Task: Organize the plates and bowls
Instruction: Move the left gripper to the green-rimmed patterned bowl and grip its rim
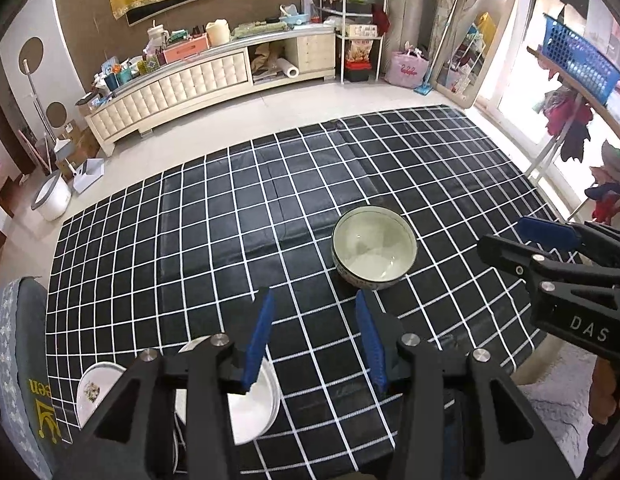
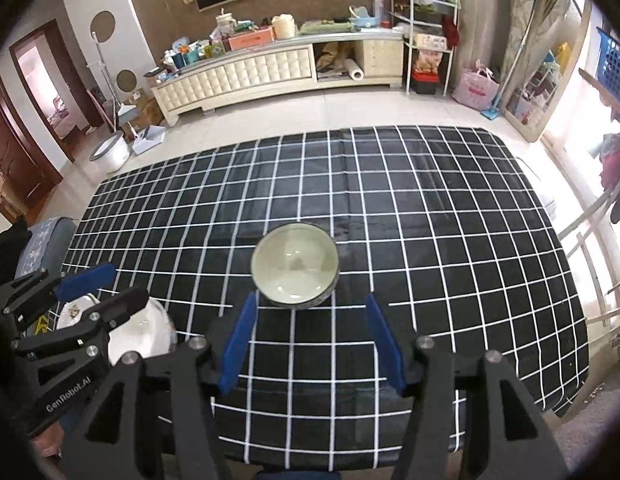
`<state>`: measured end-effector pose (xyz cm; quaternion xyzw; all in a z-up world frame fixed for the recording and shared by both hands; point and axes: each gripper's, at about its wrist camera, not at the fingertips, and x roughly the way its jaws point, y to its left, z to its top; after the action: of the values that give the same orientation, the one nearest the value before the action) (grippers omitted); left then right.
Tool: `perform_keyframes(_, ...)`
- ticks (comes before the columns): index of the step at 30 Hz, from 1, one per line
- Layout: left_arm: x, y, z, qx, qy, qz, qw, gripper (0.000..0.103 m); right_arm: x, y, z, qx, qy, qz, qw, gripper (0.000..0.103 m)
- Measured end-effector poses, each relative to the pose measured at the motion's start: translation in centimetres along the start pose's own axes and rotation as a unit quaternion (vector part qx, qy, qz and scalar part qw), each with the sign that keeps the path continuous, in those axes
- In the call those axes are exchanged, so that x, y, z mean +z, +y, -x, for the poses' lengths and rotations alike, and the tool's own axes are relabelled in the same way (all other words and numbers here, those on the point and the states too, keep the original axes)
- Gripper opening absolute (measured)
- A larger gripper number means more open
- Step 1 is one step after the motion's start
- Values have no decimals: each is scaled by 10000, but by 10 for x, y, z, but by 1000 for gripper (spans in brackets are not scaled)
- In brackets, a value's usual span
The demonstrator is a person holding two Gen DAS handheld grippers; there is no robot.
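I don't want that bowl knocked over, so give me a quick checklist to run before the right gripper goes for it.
1. Right gripper open: ok, jaws spread and empty.
2. Bowl upright on the checked cloth: ok.
3. Bowl lined up between the right fingers: ok, just ahead.
4. Path clear: ok, only bare cloth between.
5. Left gripper out of the way: ok, open over the white plates.
6. Bowl empty: ok, nothing seen inside.

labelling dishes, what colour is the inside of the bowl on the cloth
Pale greenish cream inside the bowl, clearest in the right wrist view.
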<state>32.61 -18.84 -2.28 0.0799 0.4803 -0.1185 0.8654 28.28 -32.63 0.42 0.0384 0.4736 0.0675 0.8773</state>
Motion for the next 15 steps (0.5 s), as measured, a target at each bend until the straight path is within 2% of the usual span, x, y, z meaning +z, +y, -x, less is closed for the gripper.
perform_keyframes(15,29,-10,-90,-39,584,5,9983,40,9,-30,-79,100,482,-64,9988,62)
